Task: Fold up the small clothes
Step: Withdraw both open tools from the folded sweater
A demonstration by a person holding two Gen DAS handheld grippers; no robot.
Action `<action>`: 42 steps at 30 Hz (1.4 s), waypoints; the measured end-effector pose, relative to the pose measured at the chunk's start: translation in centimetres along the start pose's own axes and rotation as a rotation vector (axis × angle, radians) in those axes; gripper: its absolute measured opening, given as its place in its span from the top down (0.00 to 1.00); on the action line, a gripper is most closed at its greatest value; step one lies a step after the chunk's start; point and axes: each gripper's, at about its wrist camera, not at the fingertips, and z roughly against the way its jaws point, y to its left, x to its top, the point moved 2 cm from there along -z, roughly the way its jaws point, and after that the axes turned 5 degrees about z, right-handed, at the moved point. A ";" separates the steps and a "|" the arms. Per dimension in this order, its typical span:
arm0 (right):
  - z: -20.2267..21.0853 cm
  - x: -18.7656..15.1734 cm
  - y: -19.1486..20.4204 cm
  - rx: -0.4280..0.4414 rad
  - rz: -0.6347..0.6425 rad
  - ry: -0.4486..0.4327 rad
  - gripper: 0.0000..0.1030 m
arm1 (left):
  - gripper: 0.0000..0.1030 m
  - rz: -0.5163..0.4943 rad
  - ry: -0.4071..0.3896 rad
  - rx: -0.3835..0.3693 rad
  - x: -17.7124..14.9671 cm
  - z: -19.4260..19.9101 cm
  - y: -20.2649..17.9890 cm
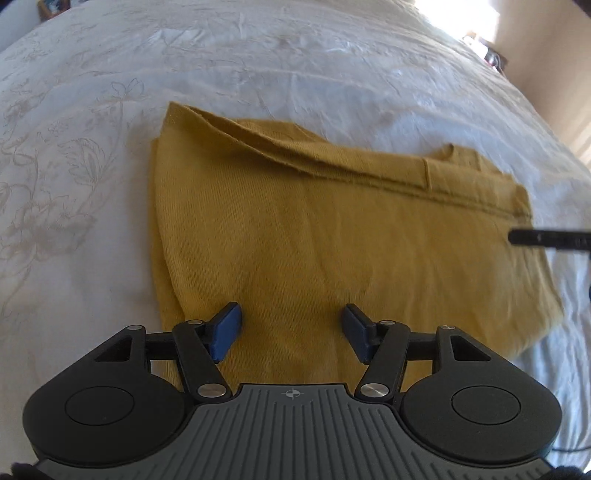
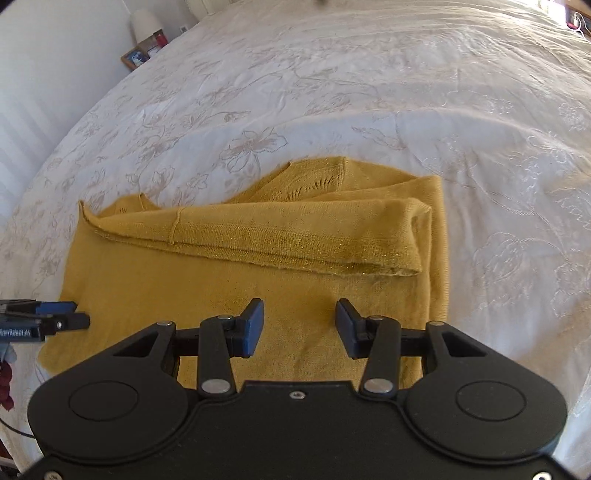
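A mustard-yellow knit garment point(image 1: 314, 236) lies folded into a rough rectangle on the white bed, with a folded band running along its far edge. It also shows in the right wrist view point(image 2: 229, 291). My left gripper point(image 1: 291, 332) is open and empty, hovering over the garment's near left part. My right gripper point(image 2: 300, 326) is open and empty over the garment's near right part. The left gripper's fingers point(image 2: 55, 317) show at the left edge of the right wrist view. A tip of the right gripper point(image 1: 546, 240) shows at the right edge of the left wrist view.
The white bedspread point(image 2: 332, 92) with a pale flower pattern spreads all around the garment. A bedside table with a framed picture point(image 2: 135, 57) and a white lamp point(image 2: 146, 22) stands at the far left. A bright window area point(image 1: 476, 22) lies at the far right.
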 end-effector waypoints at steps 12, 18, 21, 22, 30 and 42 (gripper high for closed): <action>-1.7 8.0 -2.8 -0.104 -0.058 -0.135 0.49 | 0.26 0.131 0.028 -0.053 -0.2 -0.5 1.4; 0.1 5.6 -0.4 -0.058 0.028 -0.116 0.46 | 0.26 0.143 0.044 -0.046 0.8 -0.3 1.0; 0.0 3.4 0.9 -0.049 0.079 -0.059 0.40 | 0.26 0.142 0.002 -0.043 2.5 0.0 0.9; -0.1 2.7 1.3 -0.046 0.089 -0.040 0.40 | 0.26 0.137 -0.013 -0.038 3.3 0.0 0.9; 0.0 0.1 1.6 -0.083 0.051 0.003 0.26 | 0.26 0.153 -0.019 0.017 9.4 -2.9 2.3; 4.1 -2.4 -4.5 -0.038 -0.161 -0.033 0.22 | 0.25 0.298 -0.035 -0.069 2.7 2.5 4.4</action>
